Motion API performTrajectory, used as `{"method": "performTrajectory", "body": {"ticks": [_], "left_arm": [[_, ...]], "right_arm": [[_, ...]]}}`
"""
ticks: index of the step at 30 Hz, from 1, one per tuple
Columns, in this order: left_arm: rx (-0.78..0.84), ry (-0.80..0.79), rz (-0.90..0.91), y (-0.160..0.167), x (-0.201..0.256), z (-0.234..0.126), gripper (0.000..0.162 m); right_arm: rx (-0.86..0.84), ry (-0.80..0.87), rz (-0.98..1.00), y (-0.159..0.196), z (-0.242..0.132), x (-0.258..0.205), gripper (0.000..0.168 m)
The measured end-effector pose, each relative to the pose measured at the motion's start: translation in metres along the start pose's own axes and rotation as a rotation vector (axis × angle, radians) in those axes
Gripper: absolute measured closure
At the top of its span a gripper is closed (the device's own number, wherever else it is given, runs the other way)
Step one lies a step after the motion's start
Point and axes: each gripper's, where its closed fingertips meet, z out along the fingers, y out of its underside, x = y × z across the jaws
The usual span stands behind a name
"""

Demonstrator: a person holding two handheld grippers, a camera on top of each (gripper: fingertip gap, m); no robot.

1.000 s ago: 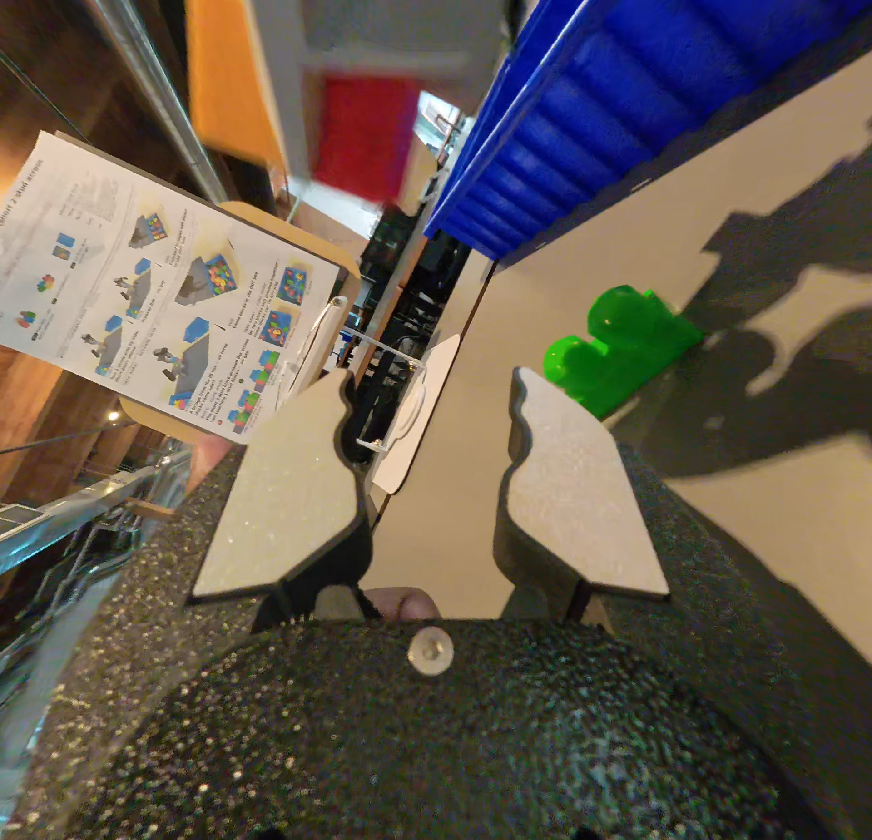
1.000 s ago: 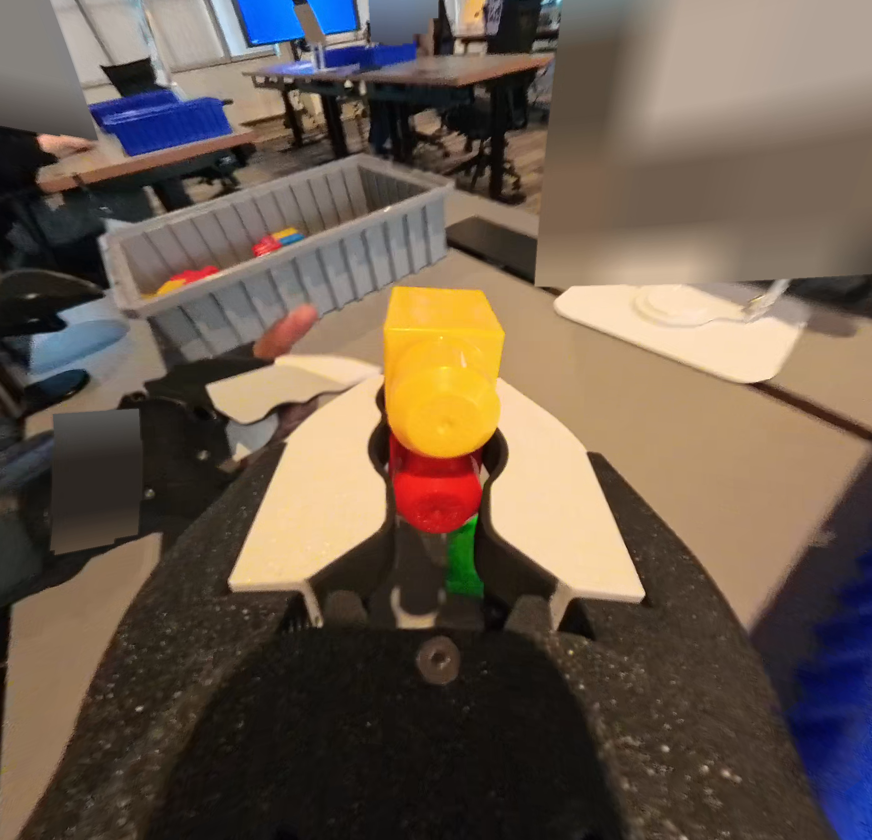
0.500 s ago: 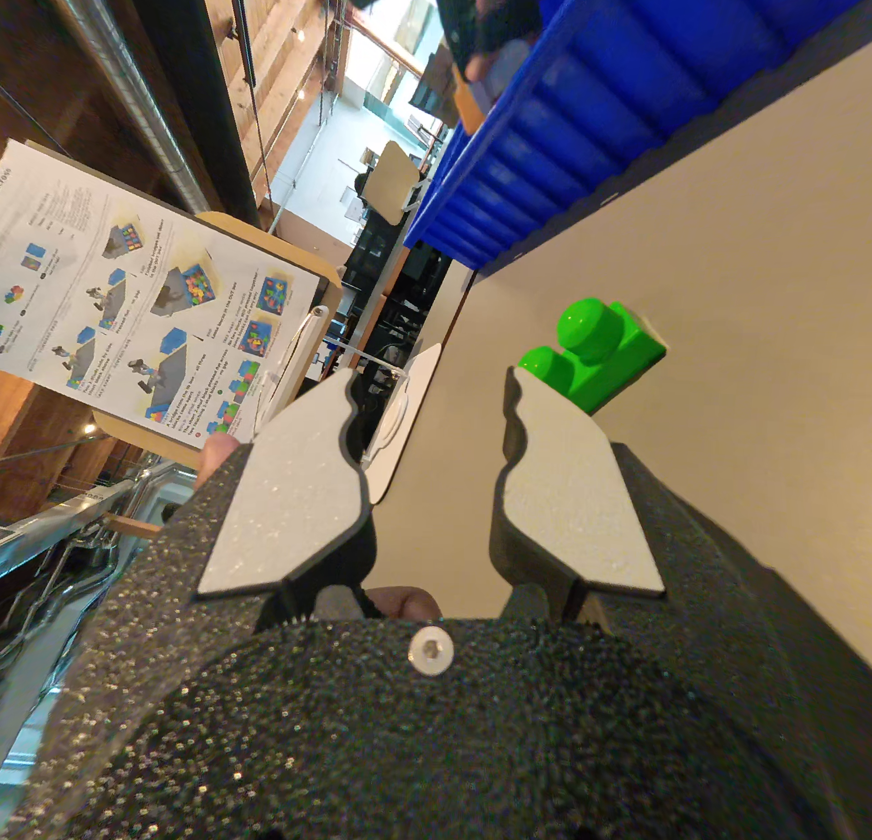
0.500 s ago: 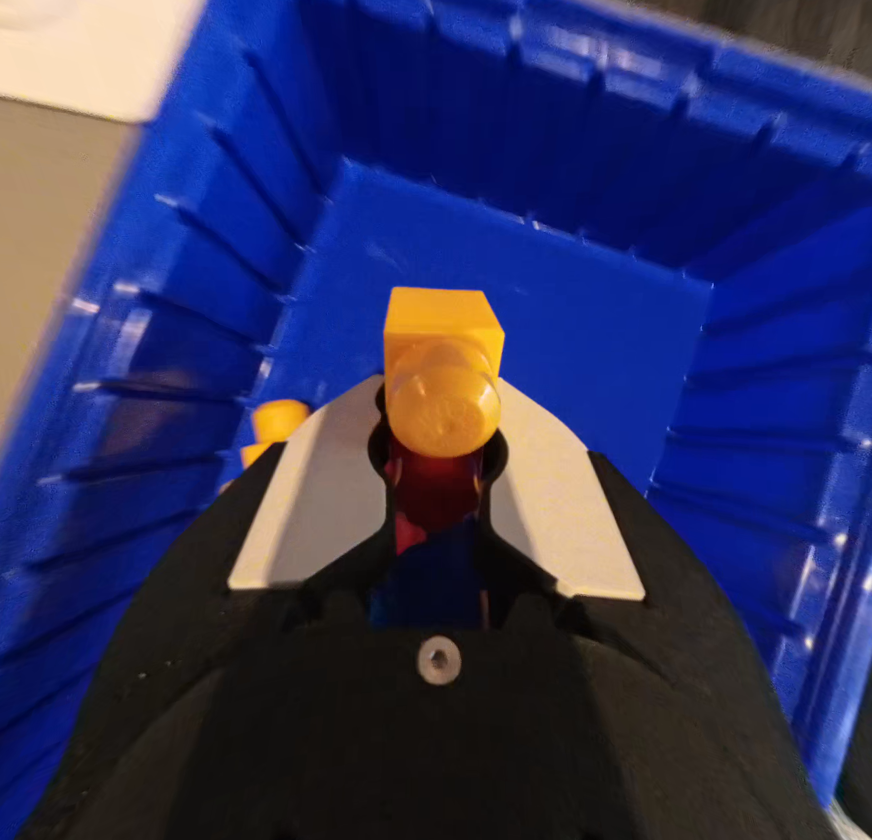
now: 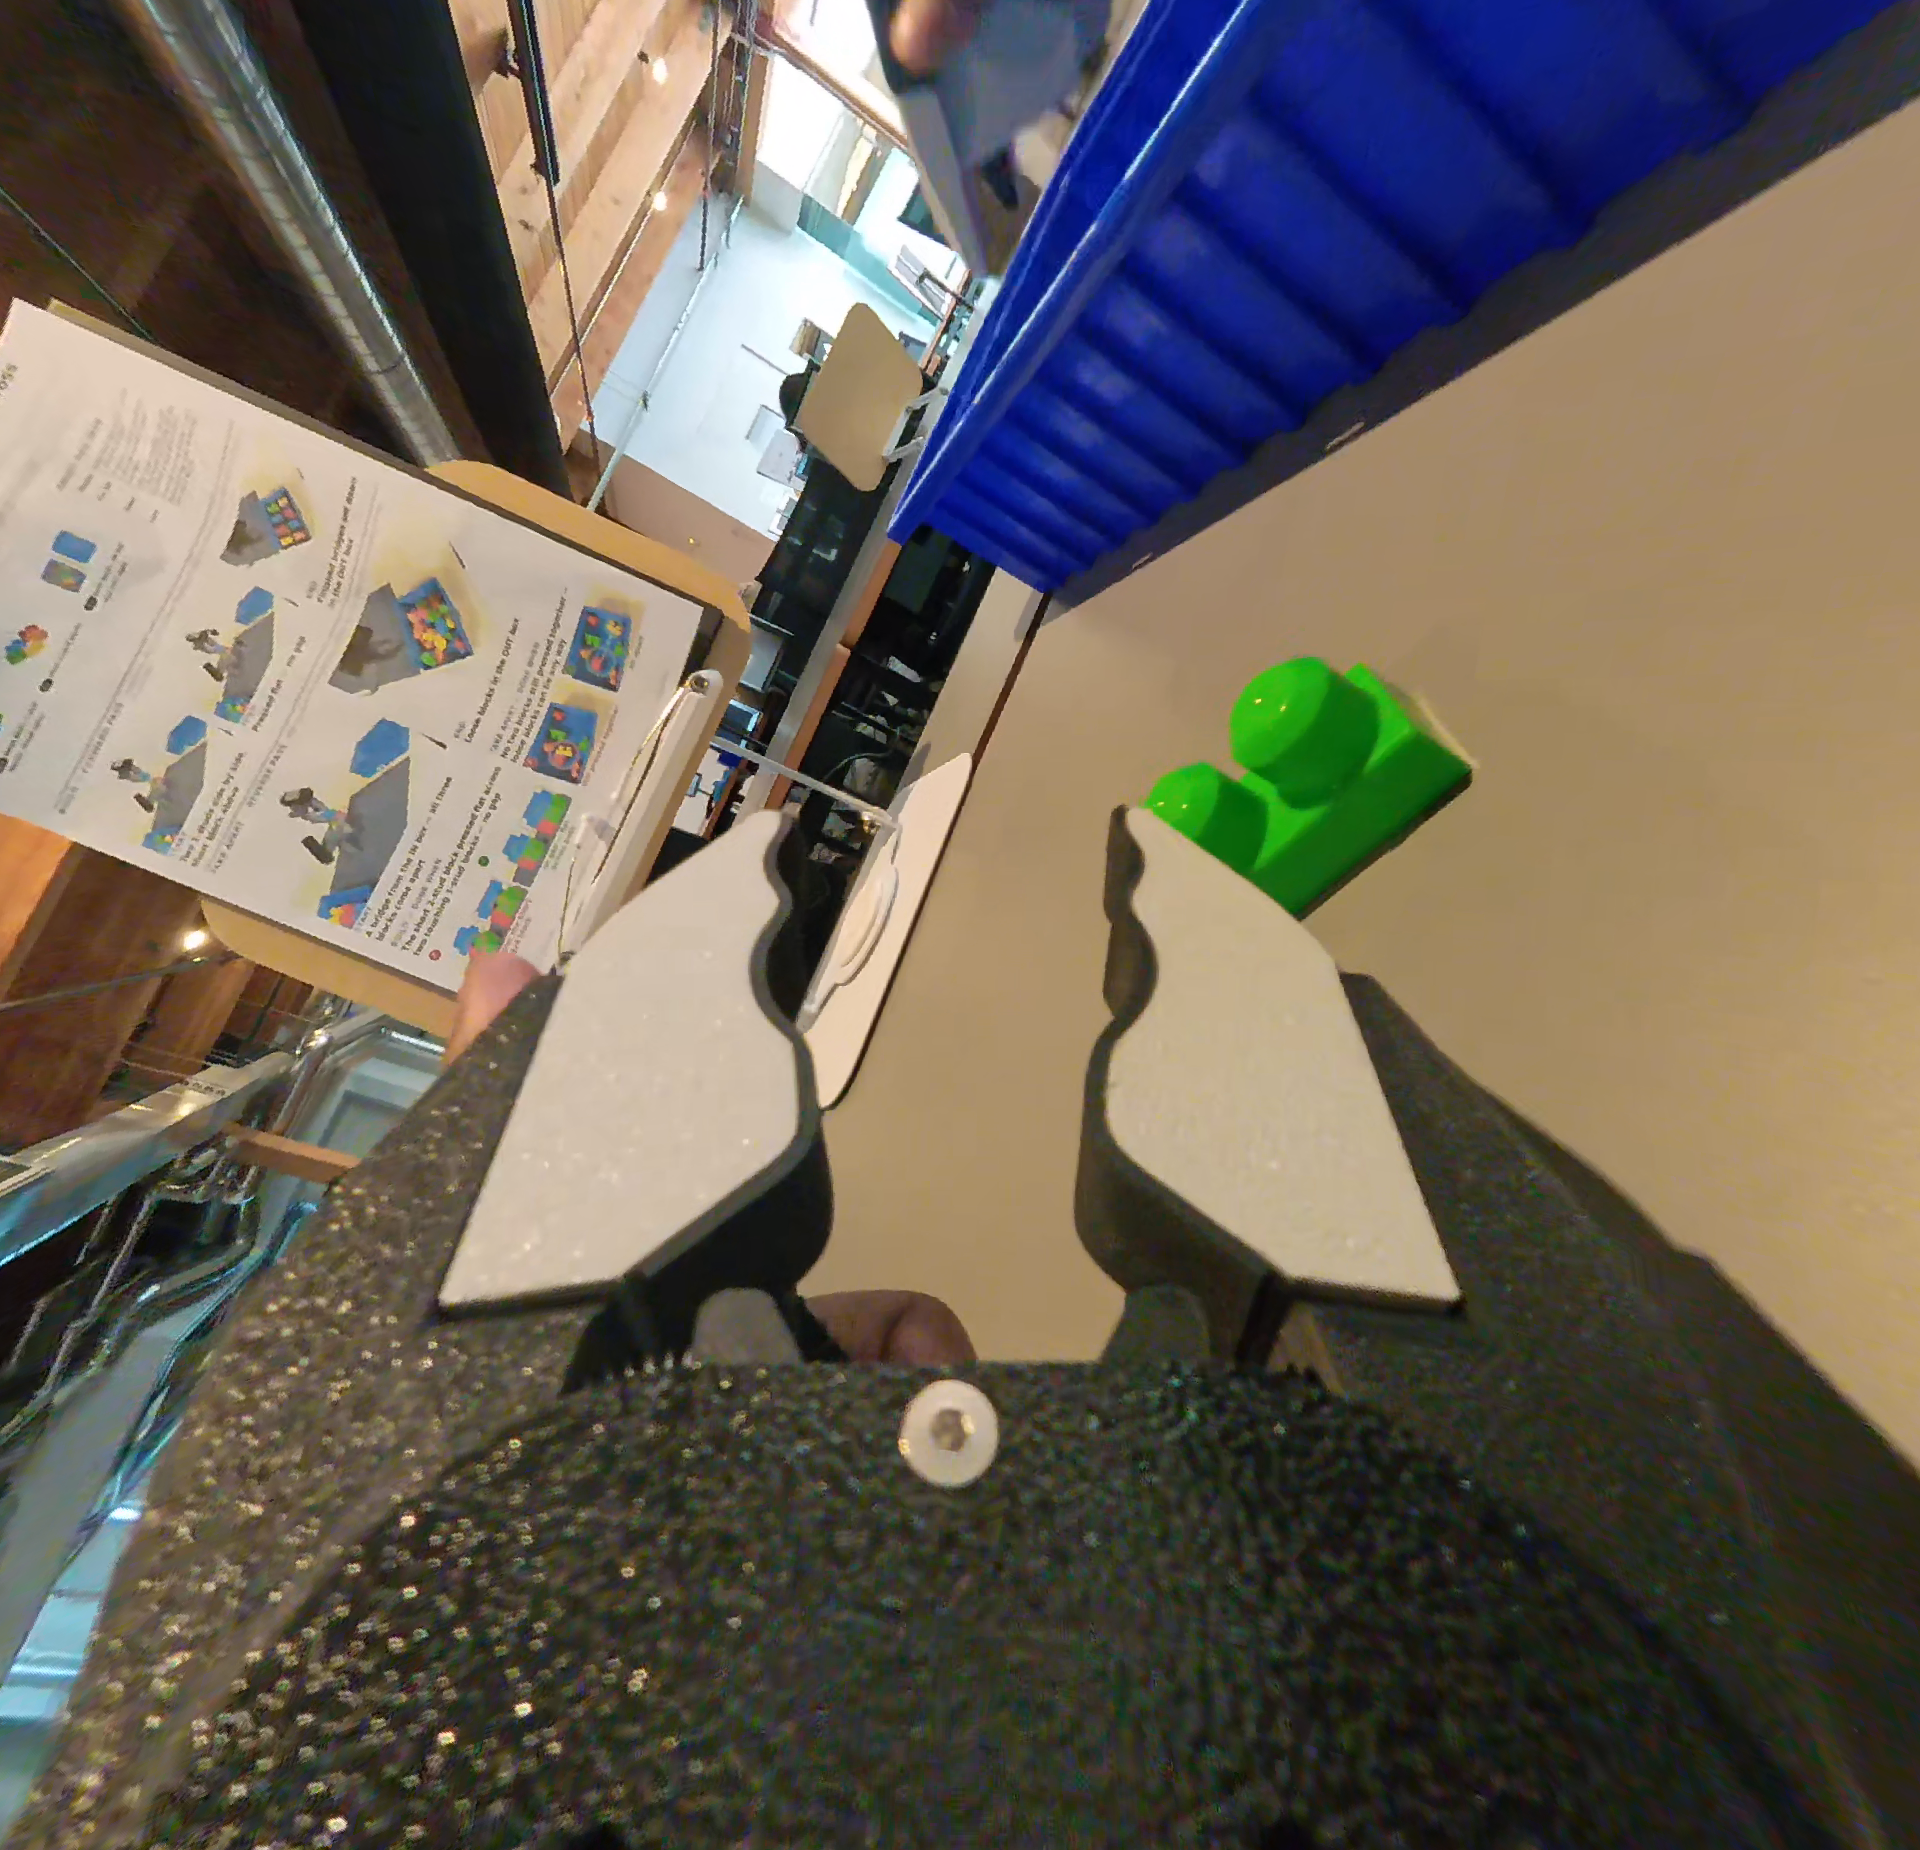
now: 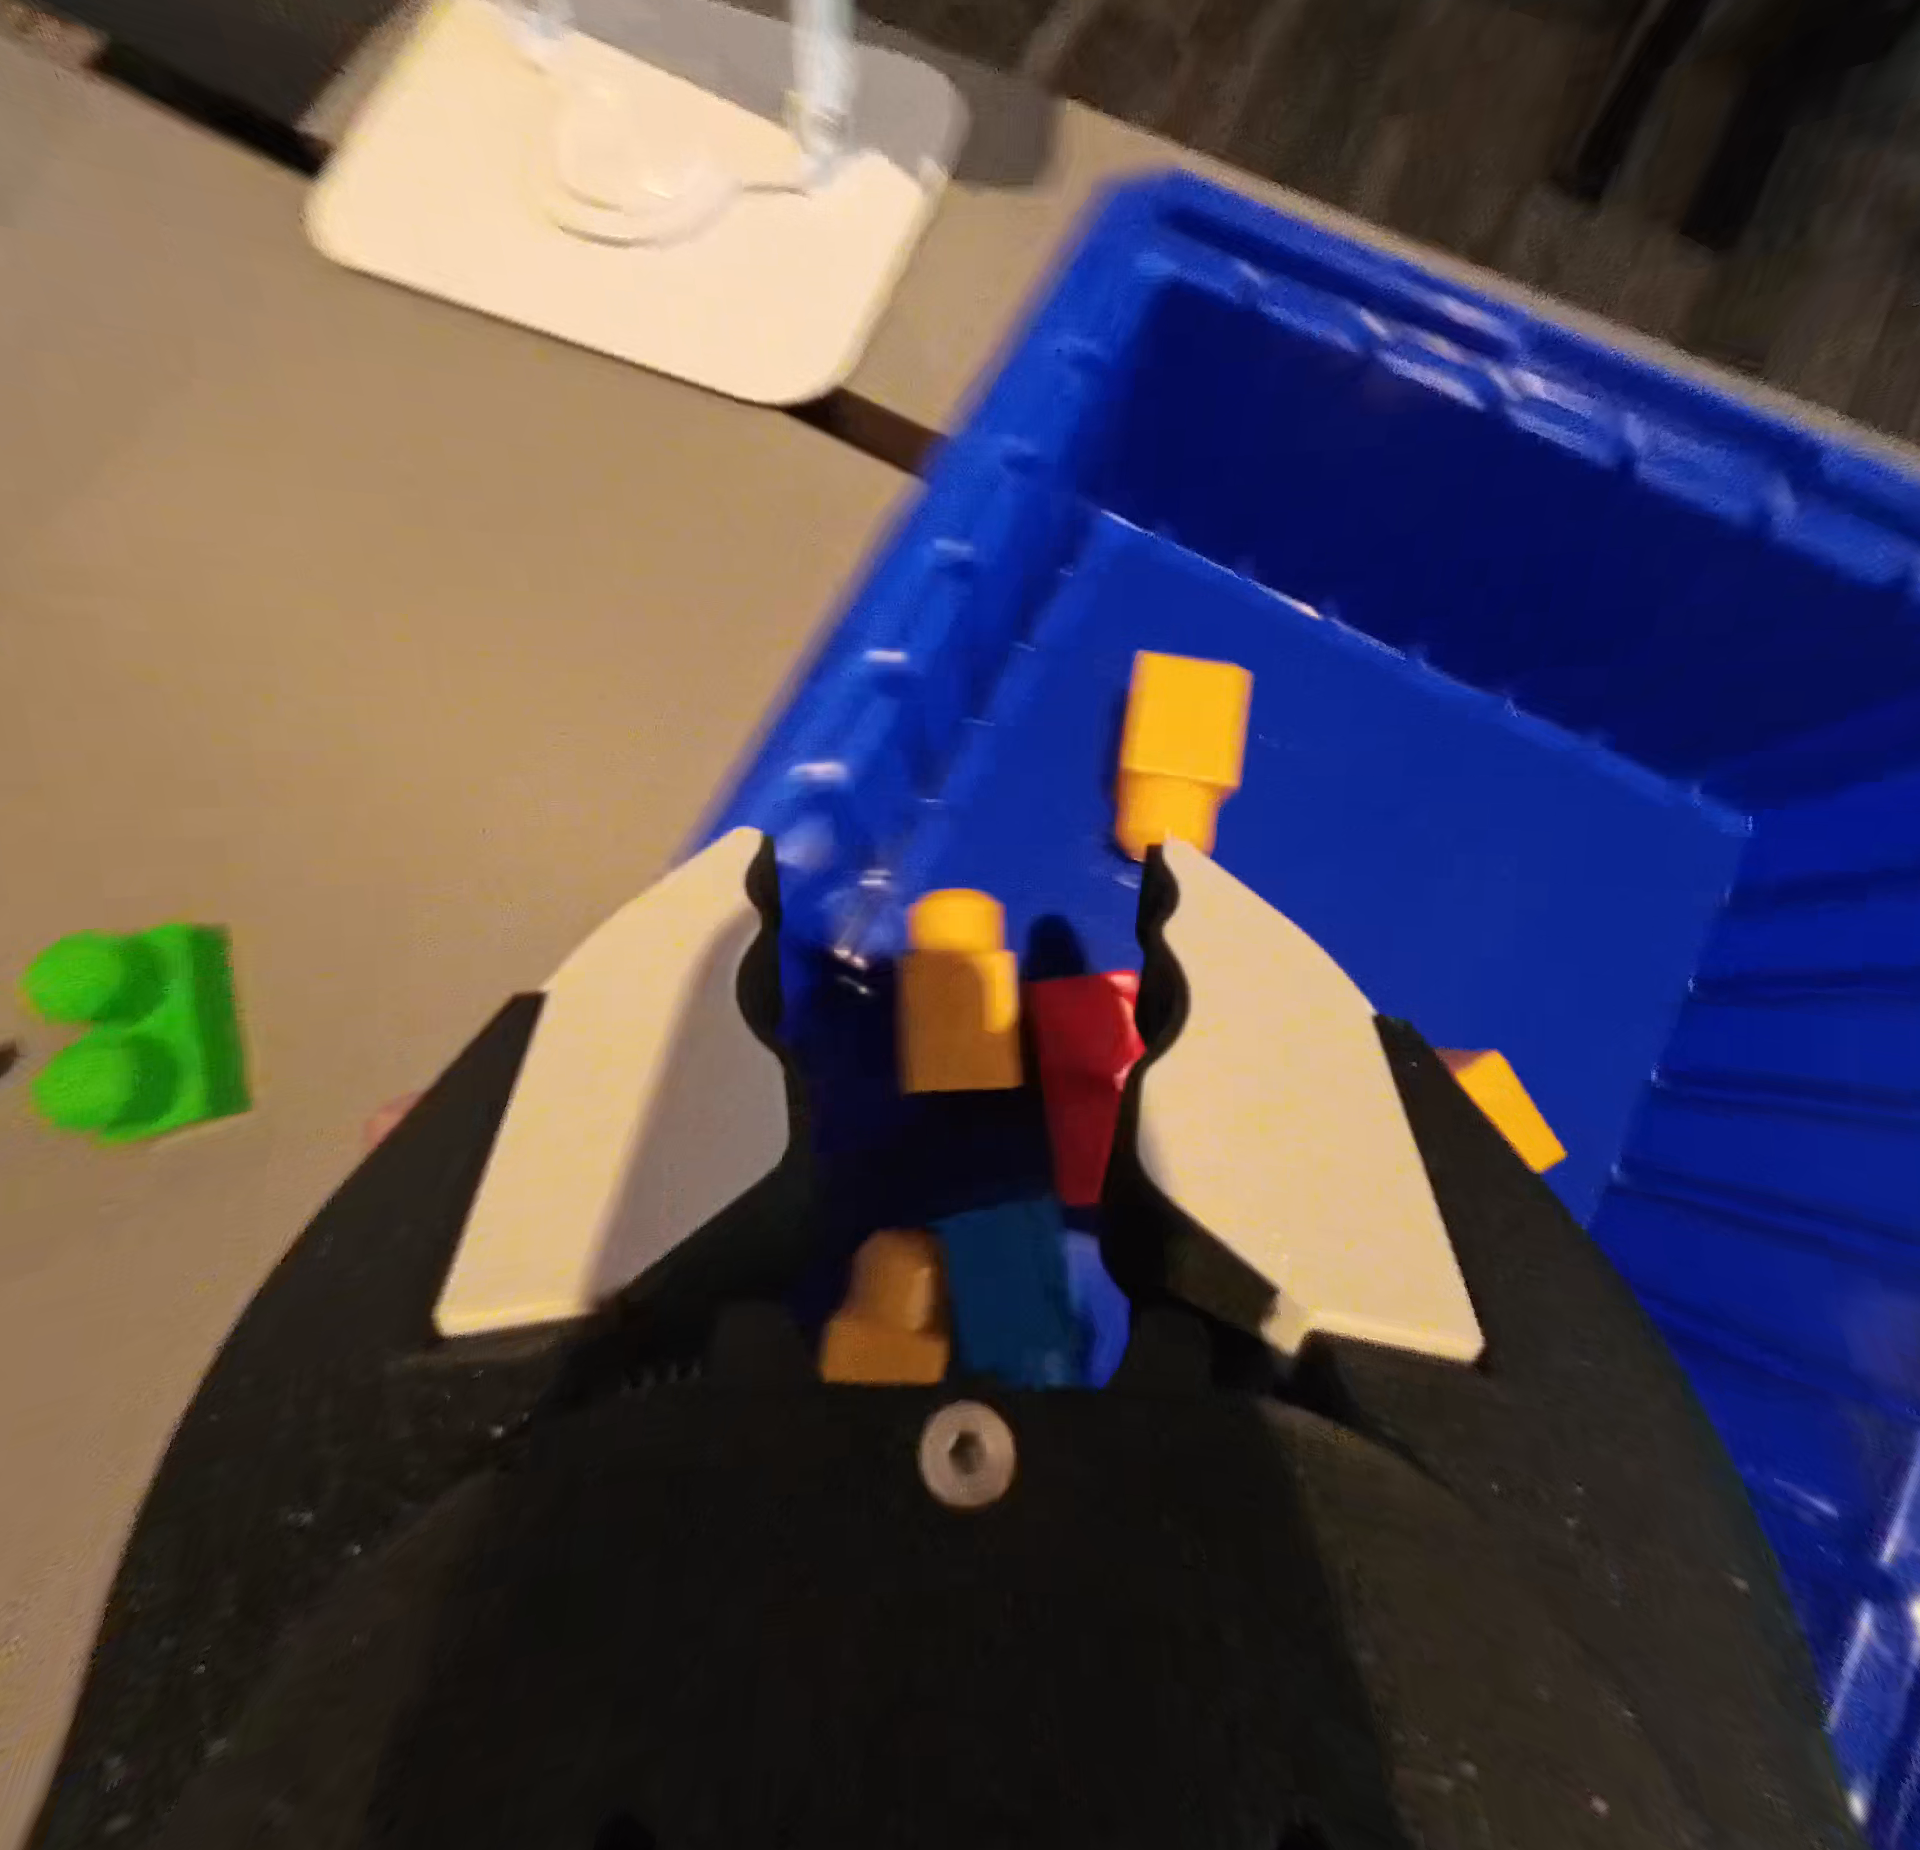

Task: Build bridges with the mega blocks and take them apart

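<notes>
Blocks, yellow (image 6: pixel 1184 746), red (image 6: pixel 1081 1073) and blue (image 6: pixel 1013 1281), lie loose in the blue bin (image 6: pixel 1455 512), so dismantling looks nearly done. One green block (image 5: pixel 1314 777) is left on the counter (image 5: pixel 1558 605). Both grippers, left (image 5: pixel 945 844) and right (image 6: pixel 951 865), have jaws wide apart, holding nothing.

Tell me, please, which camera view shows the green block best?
The left wrist view: the green block is large and sharp, though a fingertip hides one corner. The right wrist view shows it whole but small and blurred at the left edge.
</notes>
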Motion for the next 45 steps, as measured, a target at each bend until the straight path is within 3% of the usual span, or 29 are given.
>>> {"method": "performTrajectory", "body": {"ticks": [5,9,13,20,22,23,27,30,33,37,41,45], "left_arm": [[-0.018,-0.029,-0.061,0.008,-0.013,-0.001,0.106],[-0.005,-0.038,-0.181,0.014,-0.022,-0.002,0.106],[-0.003,-0.053,-0.253,0.023,-0.028,-0.005,0.107],[0.007,-0.058,-0.276,0.019,-0.031,-0.007,0.108],[0.017,-0.061,-0.298,0.018,-0.032,-0.008,0.109],[0.019,-0.059,-0.313,0.019,-0.032,-0.008,0.11],[0.018,-0.062,-0.361,0.023,-0.033,-0.005,0.111],[0.013,-0.073,-0.383,0.026,-0.036,-0.006,0.112],[0.015,-0.081,-0.392,0.027,-0.038,-0.007,0.113],[0.01,-0.081,-0.374,0.026,-0.037,-0.007,0.113],[0.016,-0.074,-0.348,0.021,-0.035,-0.007,0.113],[0.02,-0.062,-0.333,0.017,-0.031,-0.006,0.113]], "right_arm": [[0.048,-0.1,-0.417,0.002,-0.051,-0.162,0.106],[-0.099,-0.115,-0.618,0.051,-0.022,-0.25,0.096],[-0.214,-0.111,-0.568,0.092,0.028,-0.265,0.082],[-0.236,-0.217,-0.327,0.108,0.076,-0.265,0.085],[-0.222,-0.194,-0.307,0.102,0.079,-0.26,0.107],[-0.217,-0.202,-0.303,0.1,0.079,-0.26,0.132],[-0.198,-0.252,-0.278,0.095,0.072,-0.267,0.132],[-0.042,-0.258,-0.286,0.067,0.033,-0.273,0.133],[0.127,-0.175,-0.336,0.032,-0.032,-0.257,0.133],[0.141,0.06,-0.327,0.028,-0.104,-0.162,0.133],[-0.092,0.127,-0.178,0.09,-0.125,-0.048,0.133],[-0.296,0.02,-0.1,0.155,-0.115,-0.006,0.132]]}}
